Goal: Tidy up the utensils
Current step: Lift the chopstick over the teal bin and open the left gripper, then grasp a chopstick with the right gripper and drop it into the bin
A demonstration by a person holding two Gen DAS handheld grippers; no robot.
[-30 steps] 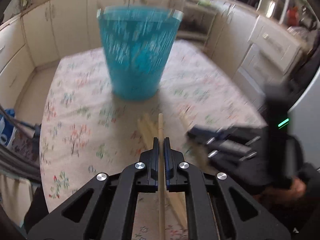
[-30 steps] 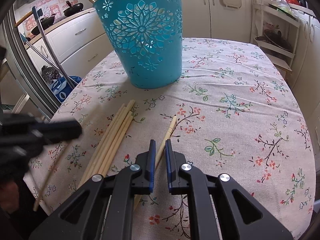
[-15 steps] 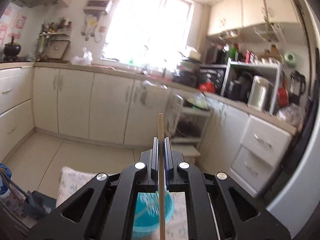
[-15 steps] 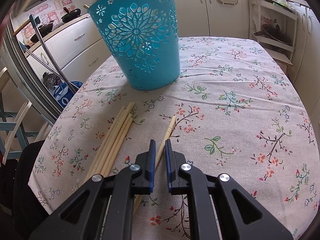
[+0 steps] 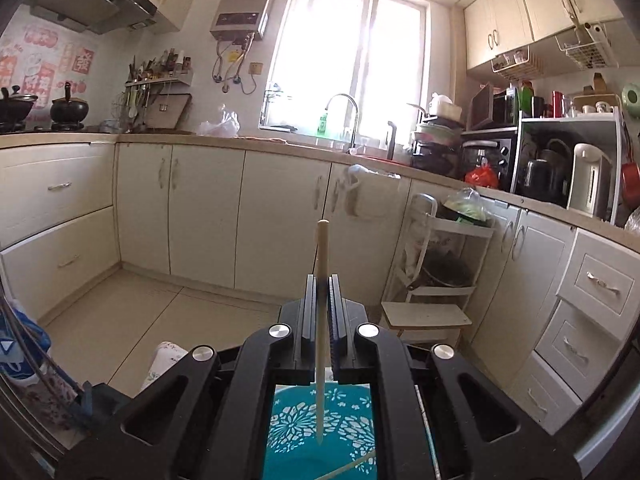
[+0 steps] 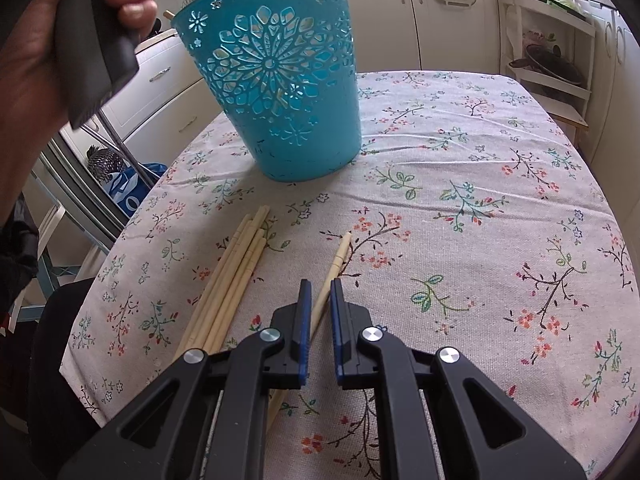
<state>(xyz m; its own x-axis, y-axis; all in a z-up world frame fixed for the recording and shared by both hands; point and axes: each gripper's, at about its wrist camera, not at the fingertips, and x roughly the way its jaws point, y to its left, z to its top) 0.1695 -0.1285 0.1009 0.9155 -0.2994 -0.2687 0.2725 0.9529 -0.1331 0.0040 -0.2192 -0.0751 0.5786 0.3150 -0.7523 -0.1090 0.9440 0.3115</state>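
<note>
My left gripper (image 5: 321, 280) is shut on a pale wooden chopstick (image 5: 322, 248), held nearly upright over the teal cut-out basket (image 5: 296, 432), whose inside shows below the jaws. Another chopstick (image 5: 352, 467) leans inside it. In the right wrist view the same basket (image 6: 276, 80) stands on the floral tablecloth (image 6: 480, 160). My right gripper (image 6: 319, 284) hovers low over a single chopstick (image 6: 341, 254) lying on the cloth; its jaws are nearly closed with a thin gap and hold nothing. A bundle of several chopsticks (image 6: 240, 264) lies to its left.
A hand (image 6: 36, 60) holding the left gripper's grey handle fills the upper left of the right wrist view, beside the basket rim. Kitchen cabinets (image 5: 200, 208), a white trolley (image 5: 436, 280) and a sink under the window ring the table. The table's left edge (image 6: 100, 280) is close.
The left gripper rose from the table with its chopstick and tilted up, ending above the basket opening. The hand with its handle came into the right wrist view. The right gripper stayed put.
</note>
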